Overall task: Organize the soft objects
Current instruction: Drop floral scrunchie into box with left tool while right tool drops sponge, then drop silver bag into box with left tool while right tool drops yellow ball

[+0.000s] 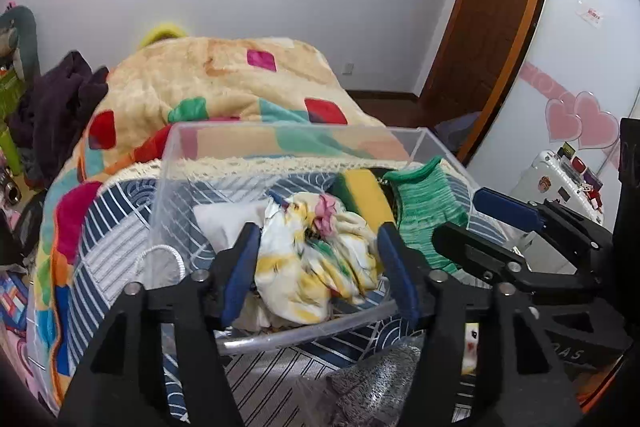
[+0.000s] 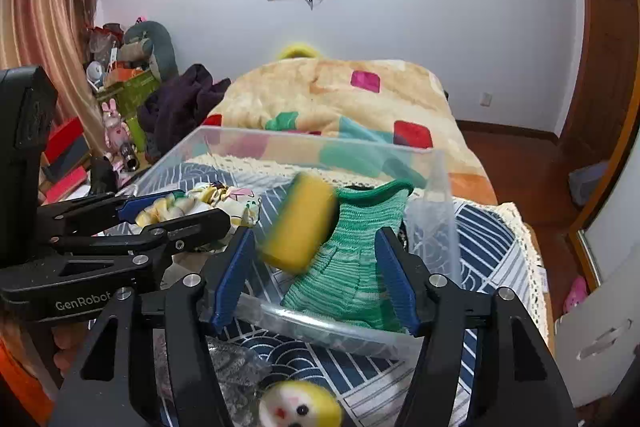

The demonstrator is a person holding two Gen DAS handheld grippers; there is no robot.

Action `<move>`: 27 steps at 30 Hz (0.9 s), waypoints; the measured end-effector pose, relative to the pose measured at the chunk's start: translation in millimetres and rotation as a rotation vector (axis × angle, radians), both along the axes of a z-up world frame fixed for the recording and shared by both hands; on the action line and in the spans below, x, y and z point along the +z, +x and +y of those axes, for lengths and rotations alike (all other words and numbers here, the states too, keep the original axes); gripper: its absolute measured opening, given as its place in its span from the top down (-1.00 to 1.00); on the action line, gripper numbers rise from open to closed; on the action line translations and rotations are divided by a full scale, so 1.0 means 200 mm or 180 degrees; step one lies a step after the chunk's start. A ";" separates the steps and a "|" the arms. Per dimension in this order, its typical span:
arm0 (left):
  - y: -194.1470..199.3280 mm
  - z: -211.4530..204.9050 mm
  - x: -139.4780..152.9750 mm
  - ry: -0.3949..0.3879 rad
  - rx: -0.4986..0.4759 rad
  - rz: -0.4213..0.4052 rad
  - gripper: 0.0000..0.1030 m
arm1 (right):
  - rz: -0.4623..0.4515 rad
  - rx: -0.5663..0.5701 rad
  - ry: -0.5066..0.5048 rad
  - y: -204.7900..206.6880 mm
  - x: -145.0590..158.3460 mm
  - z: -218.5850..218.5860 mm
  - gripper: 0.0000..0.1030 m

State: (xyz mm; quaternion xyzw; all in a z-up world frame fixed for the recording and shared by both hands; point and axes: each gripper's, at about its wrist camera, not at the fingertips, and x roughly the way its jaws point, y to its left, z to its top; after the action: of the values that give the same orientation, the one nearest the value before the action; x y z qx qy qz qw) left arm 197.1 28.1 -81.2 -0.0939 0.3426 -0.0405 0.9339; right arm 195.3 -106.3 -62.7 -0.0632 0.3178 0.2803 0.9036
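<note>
A clear plastic bin (image 1: pixel 248 163) (image 2: pixel 434 195) sits on the bed. In it lie a white floral cloth (image 1: pixel 316 267) (image 2: pixel 216 201), a yellow-green sponge (image 1: pixel 366 197) (image 2: pixel 300 227), blurred and tilted in the right wrist view, and a green knitted piece (image 1: pixel 424 211) (image 2: pixel 352 267). My left gripper (image 1: pixel 318 269) is open, its fingers on either side of the floral cloth over the bin's near rim. My right gripper (image 2: pixel 316 275) is open above the bin, the sponge loose between its fingers. A small yellow-white plush (image 2: pixel 300 407) and a grey cloth (image 1: pixel 368 387) lie in front of the bin.
The bin rests on a blue-and-white patterned cover (image 2: pixel 480 251) beside a colourful blanket (image 1: pixel 224 83). Dark clothes (image 1: pixel 56 107) and clutter (image 2: pixel 120 99) lie at the left. A wooden door (image 1: pixel 488 11) and white cabinet (image 2: pixel 600 339) stand at the right.
</note>
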 end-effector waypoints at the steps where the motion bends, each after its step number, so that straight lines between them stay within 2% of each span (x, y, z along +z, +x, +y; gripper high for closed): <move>1: -0.02 0.00 0.02 0.0027 0.0002 -0.0041 -0.19 | -0.0013 0.0001 0.0005 -0.01 0.01 0.00 -0.18; 6: -0.12 0.00 0.12 0.0104 0.0040 -0.0246 -0.36 | -0.0192 -0.0037 0.0037 -0.07 0.07 -0.04 -0.36; 8: -0.17 0.00 0.15 0.0125 0.0052 -0.0316 -0.41 | -0.0269 -0.0056 0.0053 -0.11 0.10 -0.07 -0.36; 9: -0.19 0.01 0.16 0.0139 0.0064 -0.0342 -0.51 | -0.0304 -0.0065 0.0056 -0.12 0.11 -0.08 -0.37; 11: -0.24 0.01 0.17 0.0158 0.0076 -0.0384 -0.61 | -0.0346 -0.0094 0.0068 -0.14 0.12 -0.10 -0.47; 12: -0.26 0.00 0.17 0.0166 0.0056 -0.0390 -0.63 | -0.0371 -0.0121 0.0090 -0.16 0.13 -0.12 -0.62; 13: -0.28 0.00 0.17 0.0178 0.0026 -0.0382 -0.66 | -0.0390 -0.0149 0.0112 -0.17 0.13 -0.13 -0.68; 16: -0.33 -0.03 0.14 0.0230 -0.0039 -0.0327 -0.75 | -0.0372 -0.0192 0.0118 -0.19 0.10 -0.15 -0.68; 22: -0.39 -0.09 0.00 0.0321 -0.0117 -0.0116 -0.79 | -0.0157 -0.0181 0.0038 -0.22 -0.03 -0.17 -0.68; 27: -0.40 -0.12 -0.15 0.0276 -0.0157 0.0137 -0.79 | 0.0050 -0.0150 -0.0050 -0.25 -0.13 -0.16 -0.68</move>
State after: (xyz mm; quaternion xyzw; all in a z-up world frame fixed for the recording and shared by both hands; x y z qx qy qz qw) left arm 117.5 3.9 -111.4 -0.0456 0.3662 -0.0466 0.9282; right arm 144.6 -138.6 -89.4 -0.0605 0.3284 0.2569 0.9069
